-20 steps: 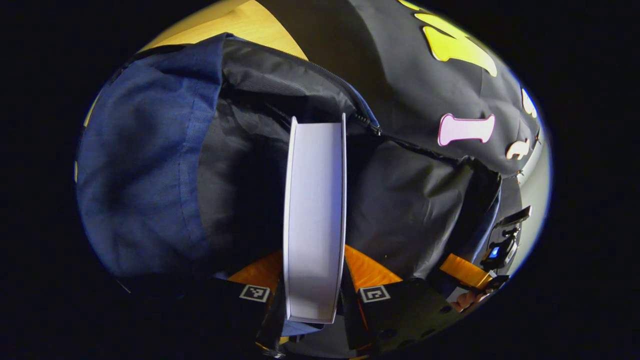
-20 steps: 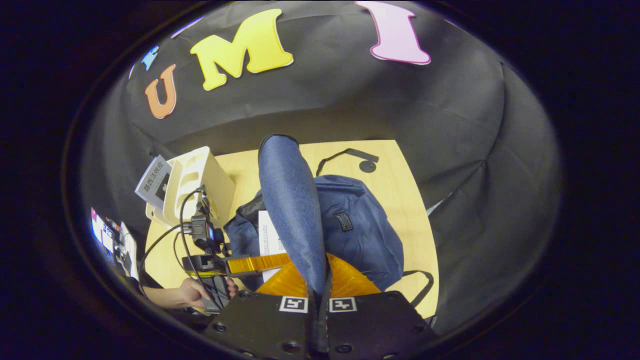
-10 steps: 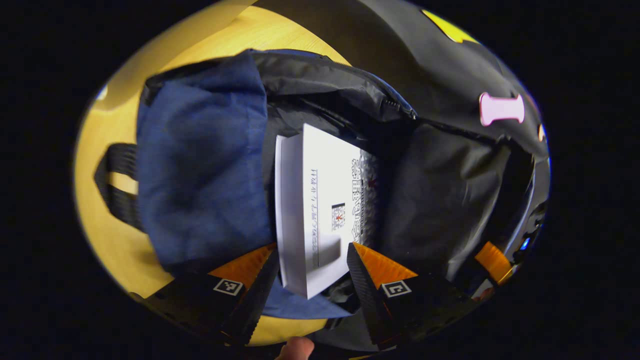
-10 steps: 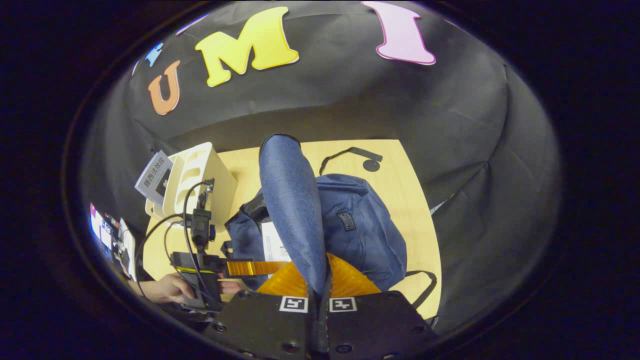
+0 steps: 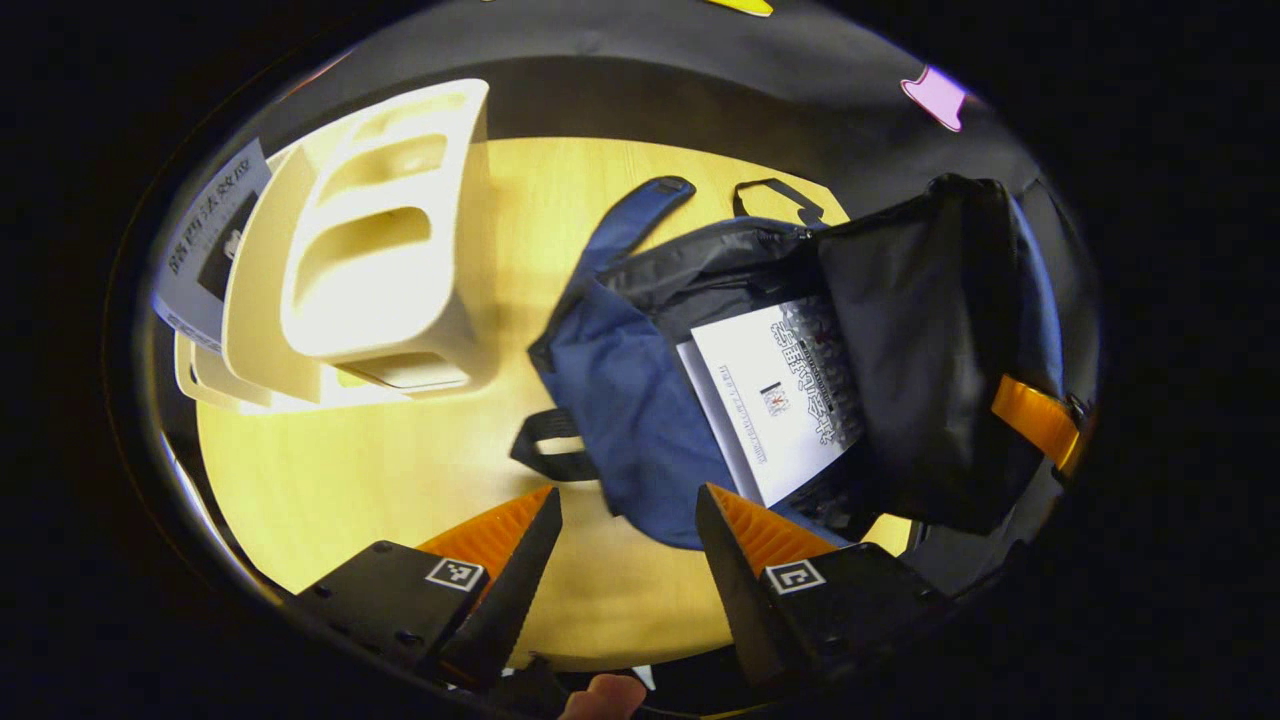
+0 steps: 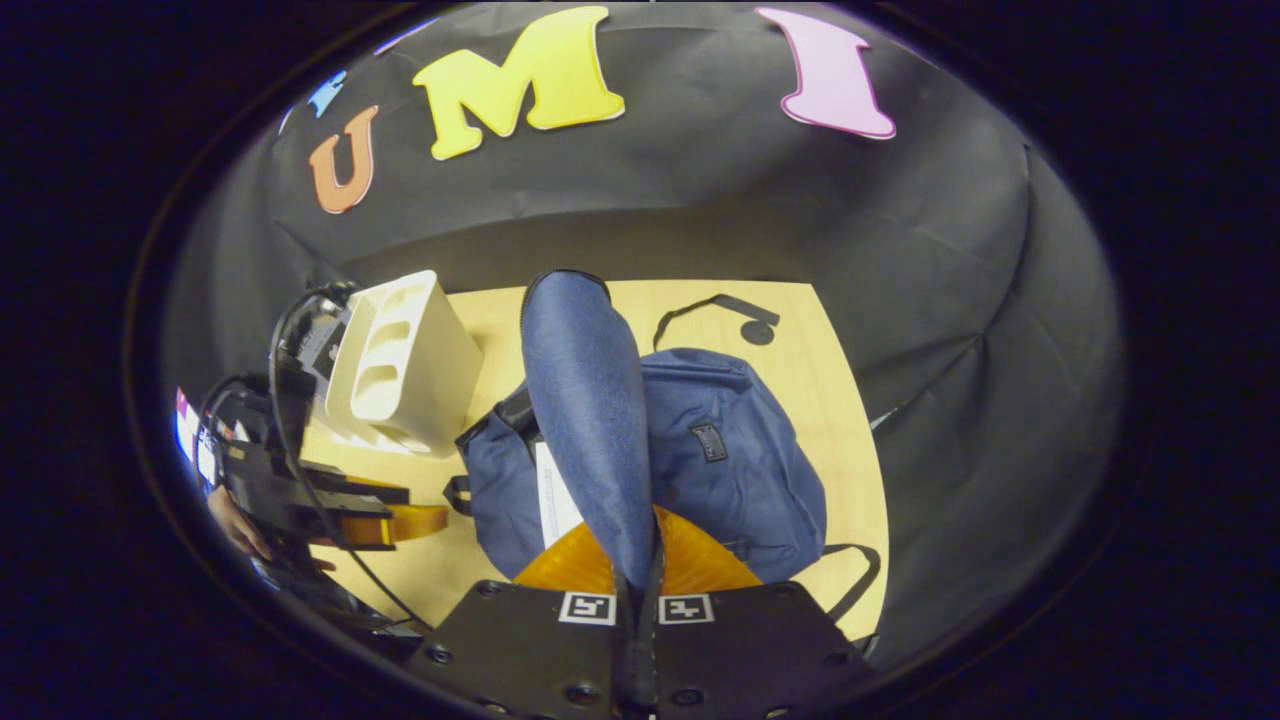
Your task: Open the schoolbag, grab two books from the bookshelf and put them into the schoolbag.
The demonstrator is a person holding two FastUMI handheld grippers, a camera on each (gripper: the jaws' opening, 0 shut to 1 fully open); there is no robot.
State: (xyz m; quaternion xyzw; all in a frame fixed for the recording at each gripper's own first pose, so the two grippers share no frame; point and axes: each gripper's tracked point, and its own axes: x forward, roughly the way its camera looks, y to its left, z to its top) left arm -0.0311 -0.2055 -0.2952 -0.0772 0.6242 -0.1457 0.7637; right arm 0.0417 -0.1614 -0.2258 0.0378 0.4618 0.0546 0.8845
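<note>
Left fingers (image 5: 625,560) spread and empty, right fingers (image 6: 635,590) pinching schoolbag flap (image 6: 585,400), white book (image 5: 775,395) inside schoolbag (image 5: 625,420), print illegible.

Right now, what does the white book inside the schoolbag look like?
The white book lies tilted in the open mouth of the blue schoolbag, cover up, with dark print and a small picture on it. Its page edges show pale along one side. Black lining surrounds it. The right gripper pinches the bag's flap up; the left gripper hangs open, apart from the book.
</note>
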